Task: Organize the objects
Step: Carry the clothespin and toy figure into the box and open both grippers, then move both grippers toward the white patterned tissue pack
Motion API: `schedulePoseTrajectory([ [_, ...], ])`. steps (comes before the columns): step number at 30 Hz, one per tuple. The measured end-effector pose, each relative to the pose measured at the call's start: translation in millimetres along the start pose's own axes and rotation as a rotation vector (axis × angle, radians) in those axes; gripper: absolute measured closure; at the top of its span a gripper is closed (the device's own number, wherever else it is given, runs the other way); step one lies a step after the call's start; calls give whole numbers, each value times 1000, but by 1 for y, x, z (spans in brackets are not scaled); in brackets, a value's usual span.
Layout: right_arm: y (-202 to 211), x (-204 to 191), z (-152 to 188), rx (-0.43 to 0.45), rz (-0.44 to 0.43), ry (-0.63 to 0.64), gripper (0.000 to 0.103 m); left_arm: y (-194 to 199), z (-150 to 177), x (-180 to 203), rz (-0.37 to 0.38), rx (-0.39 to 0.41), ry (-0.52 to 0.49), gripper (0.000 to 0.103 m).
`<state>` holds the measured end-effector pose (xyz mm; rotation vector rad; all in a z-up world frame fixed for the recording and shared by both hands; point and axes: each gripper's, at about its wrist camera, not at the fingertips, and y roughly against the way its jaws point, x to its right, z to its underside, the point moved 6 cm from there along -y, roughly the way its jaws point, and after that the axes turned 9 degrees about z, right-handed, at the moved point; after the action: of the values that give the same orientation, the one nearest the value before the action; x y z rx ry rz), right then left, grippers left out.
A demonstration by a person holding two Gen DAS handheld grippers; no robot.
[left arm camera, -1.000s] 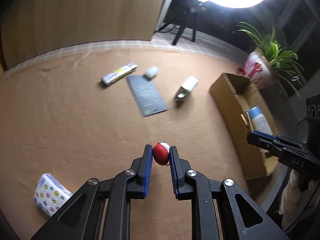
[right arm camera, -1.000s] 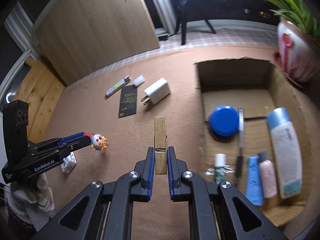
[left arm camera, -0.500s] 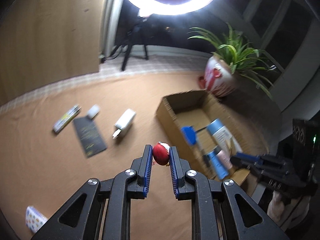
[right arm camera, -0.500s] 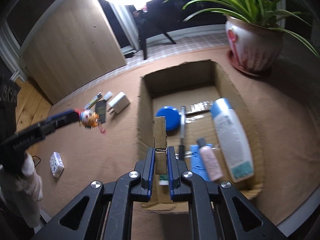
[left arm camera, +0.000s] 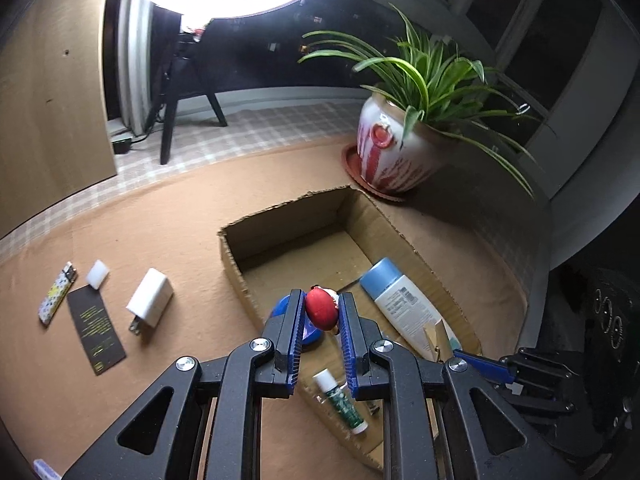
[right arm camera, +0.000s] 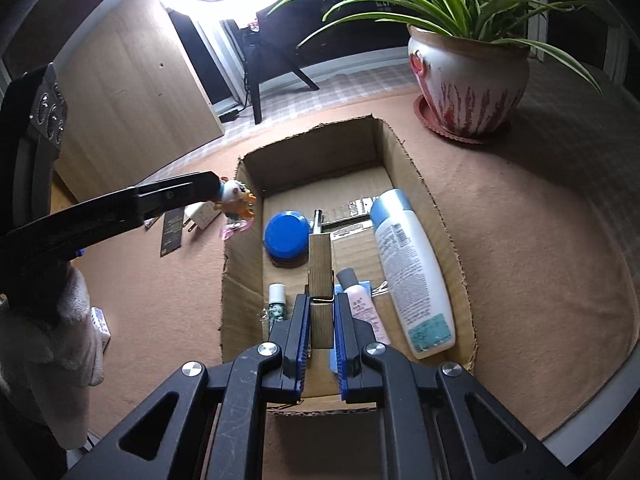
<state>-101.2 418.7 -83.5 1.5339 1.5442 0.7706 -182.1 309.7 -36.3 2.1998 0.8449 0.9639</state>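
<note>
Both tongs are clamped: right tongs [right arm camera: 322, 322] on an upright wooden clothespin [right arm camera: 320, 276], directly over the cardboard box [right arm camera: 404, 152]; left tongs [left arm camera: 320, 314] hold a toy figure [left arm camera: 321, 309] above the box's near-left rim.

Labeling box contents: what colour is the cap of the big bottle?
Light blue cap on a white bottle; clearest in the right wrist view.
</note>
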Motion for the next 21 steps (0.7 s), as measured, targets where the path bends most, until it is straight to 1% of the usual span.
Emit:
schedulePoseTrajectory([
  [2,0,0,0,0,-5,2,92,-6,0,1,4,-9,1,84],
  [3,0,1,0,5,-13,-1,87,-8,1,2,6,-15,4,84],
  [4,0,1,0,2,-13,-2,80,-9,2,1,7,-18,8,83],
  [5,0,2,-1,11,-3,-4,61,-9,2,0,2,-17,15,70],
  [6,2,2,-1,28,11,-3,52,-9,2,-1,-2,-17,21,56],
  [7,3,2,-2,37,19,2,46,-6,1,-3,-7,-5,23,52],
  [8,3,1,-2,39,25,13,46,-3,1,-6,-19,4,25,50],
  [11,2,-3,-3,34,25,26,46,3,2,-12,-34,4,34,48],
  [15,1,-11,-2,26,14,31,46,11,8,-22,-44,9,52,48],
  [21,0,-26,0,21,-4,54,46,30,26,-44,-63,15,104,48],
])
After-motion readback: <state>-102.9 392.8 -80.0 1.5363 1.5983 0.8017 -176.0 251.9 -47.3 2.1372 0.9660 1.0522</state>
